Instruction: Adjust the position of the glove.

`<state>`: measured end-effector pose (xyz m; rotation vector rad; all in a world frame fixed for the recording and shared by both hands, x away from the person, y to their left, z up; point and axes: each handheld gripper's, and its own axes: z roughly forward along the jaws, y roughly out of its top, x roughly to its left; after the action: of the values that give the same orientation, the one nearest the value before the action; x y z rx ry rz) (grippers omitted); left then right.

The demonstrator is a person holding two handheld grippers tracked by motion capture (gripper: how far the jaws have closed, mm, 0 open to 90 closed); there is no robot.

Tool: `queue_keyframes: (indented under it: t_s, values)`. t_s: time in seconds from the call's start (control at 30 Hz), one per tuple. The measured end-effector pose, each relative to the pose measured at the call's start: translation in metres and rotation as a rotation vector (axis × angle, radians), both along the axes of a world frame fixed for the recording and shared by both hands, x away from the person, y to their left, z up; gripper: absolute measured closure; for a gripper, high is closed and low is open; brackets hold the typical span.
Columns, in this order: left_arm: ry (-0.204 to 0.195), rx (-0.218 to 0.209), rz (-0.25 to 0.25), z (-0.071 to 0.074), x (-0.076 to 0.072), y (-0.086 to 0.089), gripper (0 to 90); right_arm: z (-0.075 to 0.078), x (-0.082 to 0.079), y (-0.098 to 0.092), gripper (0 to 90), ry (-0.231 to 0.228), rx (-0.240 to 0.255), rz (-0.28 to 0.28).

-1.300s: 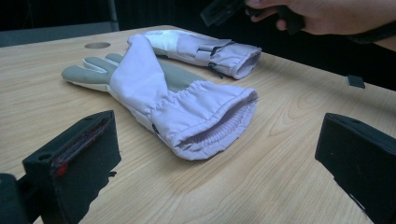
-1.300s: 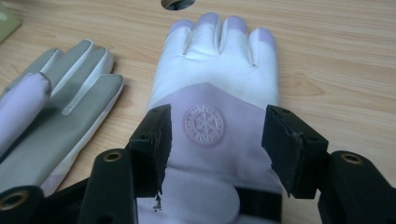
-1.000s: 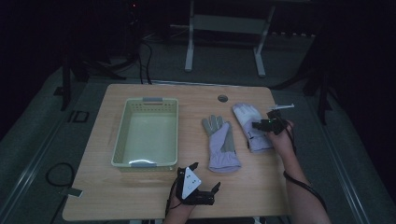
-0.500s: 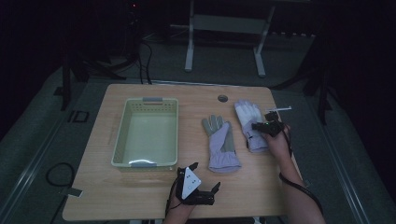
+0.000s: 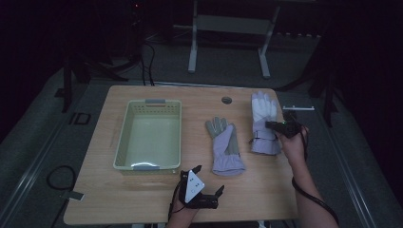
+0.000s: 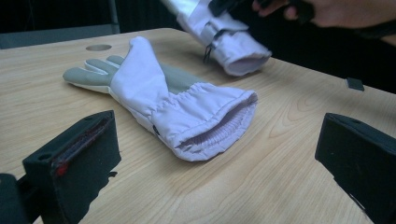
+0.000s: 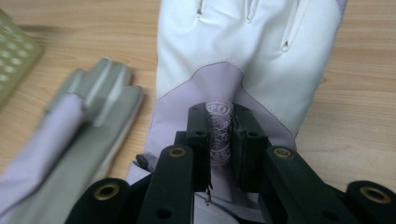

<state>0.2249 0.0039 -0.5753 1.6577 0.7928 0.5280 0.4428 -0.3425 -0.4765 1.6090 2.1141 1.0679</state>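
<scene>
Right gripper [image 7: 220,140]: its black jaws stand narrow, pinched on a raised fold of lilac fabric with a printed logo band, on the back of the white and lilac padded ski glove [image 5: 264,124]. The pinch sits mid-back, near the wrist strap, probably so the glove comes up balanced and not hanging by a finger.

Gripped glove: it lies flat near the right edge of the light wooden table [image 5: 157,199], fingers pointing away from the person, cuff toward the right hand [image 5: 292,142]. In the left gripper view its open cuff [image 6: 243,58] looks slightly raised, though I cannot tell whether it has left the wood.

Left gripper [image 6: 219,163]: jaws spread wide and empty, resting low at the near table edge. It points at the open cuff of the second glove, grey-palmed with a lilac elasticated cuff [image 6: 182,102], likely waiting its turn.

Second glove: flat near the table's middle, palm side up, just beside the gripped glove but apart from it, between that glove and the basket.

Container: a pale green perforated plastic basket [image 5: 124,142] stands on the left half of the table, well apart from both gloves. Nothing lies inside it.

Judged purpose: the basket looks like the destination, and neither glove is in it yet.

Other: a small round grommet hole [image 5: 226,100] sits near the far table edge.
</scene>
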Motion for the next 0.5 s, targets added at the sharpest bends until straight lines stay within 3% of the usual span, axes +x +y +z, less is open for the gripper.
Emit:
queue_keyframes:
  t_s: [0.27,0.37,0.5]
  values:
    - [-0.003,0.005,0.001,0.0,0.0,0.0,0.1,0.025,-0.026,-0.006,79.4,0.004,-0.015,-0.003]
    - [-0.003,0.006,0.001,0.0,0.0,0.0,0.1,0.027,-0.037,-0.01,79.3,0.013,-0.024,-0.008]
    - [-0.008,0.009,0.003,0.0,-0.001,-0.001,0.1,0.024,-0.055,-0.017,79.3,-0.008,-0.034,-0.02]
